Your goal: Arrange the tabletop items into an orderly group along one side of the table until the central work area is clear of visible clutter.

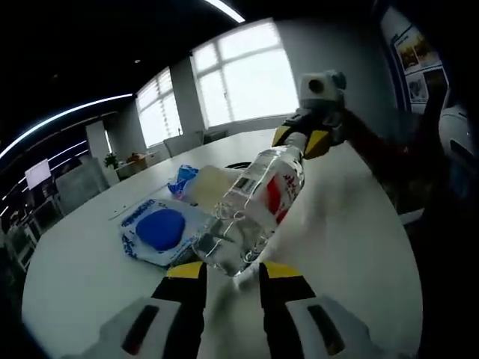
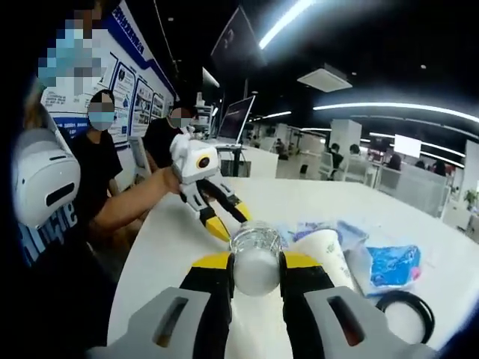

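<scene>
A clear plastic water bottle [image 1: 258, 202] with a red label hangs tilted over the white table [image 1: 82, 262], held at both ends. In the left gripper view my left gripper [image 1: 233, 271] is shut on its base, and the right gripper [image 1: 303, 140] clamps its neck end. In the right gripper view my right gripper [image 2: 256, 262] is shut on the bottle [image 2: 255, 241] at its white cap end, and the left gripper [image 2: 228, 219] meets the far end. A wipes pack with a blue lid [image 1: 161, 228] and a paper cup [image 1: 213, 183] lie just behind the bottle.
A paper cup [image 2: 325, 250], a blue pack [image 2: 393, 265] and a black ring [image 2: 404, 314] lie at the right on the table [image 2: 389, 202]. A crumpled blue wrapper [image 1: 182, 178] sits by the cup. People [image 2: 97, 161] sit along the left edge, with a laptop [image 2: 233, 120] behind.
</scene>
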### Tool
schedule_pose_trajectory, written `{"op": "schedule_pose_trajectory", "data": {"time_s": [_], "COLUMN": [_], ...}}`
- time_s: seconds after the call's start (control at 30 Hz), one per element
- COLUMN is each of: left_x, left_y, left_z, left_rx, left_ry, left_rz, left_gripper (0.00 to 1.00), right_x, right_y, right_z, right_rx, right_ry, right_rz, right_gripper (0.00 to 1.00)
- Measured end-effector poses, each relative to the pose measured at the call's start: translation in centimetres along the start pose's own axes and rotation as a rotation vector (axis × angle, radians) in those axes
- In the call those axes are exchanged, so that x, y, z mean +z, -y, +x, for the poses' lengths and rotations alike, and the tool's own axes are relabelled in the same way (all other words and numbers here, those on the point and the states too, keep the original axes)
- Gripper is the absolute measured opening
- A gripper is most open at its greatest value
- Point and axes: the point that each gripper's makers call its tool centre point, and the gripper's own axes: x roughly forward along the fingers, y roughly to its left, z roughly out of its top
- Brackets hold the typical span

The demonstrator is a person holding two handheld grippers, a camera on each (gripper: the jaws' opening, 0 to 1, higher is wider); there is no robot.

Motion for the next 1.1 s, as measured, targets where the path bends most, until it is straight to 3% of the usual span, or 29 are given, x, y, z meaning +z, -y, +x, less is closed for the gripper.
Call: {"op": "schedule_pose_trajectory", "data": {"time_s": [0.57,0.87,1.1], "left_x": [-0.3,1.3,1.2], "left_y": [0.3,-0.9,-0.7], "left_z": [-0.3,-0.9,-0.7], "left_rx": [0.003,0.018,0.005], "left_ry": [0.022,0.068,0.066], "left_rz": [-0.032,-0.039,-0.025], "left_gripper": [0.24,0.25,0.26], "right_x": [1.4,2.0,2.6], "right_y": [0.3,0.6,0.6], "right_z": [0.5,1.0,1.3], "right_rx": [0.02,0.032,0.037], "right_ry": [0.022,0.024,0.029], "right_rz": [-0.027,-0.041,-0.046], "right_gripper": [0.21,0.21,0.21]}}
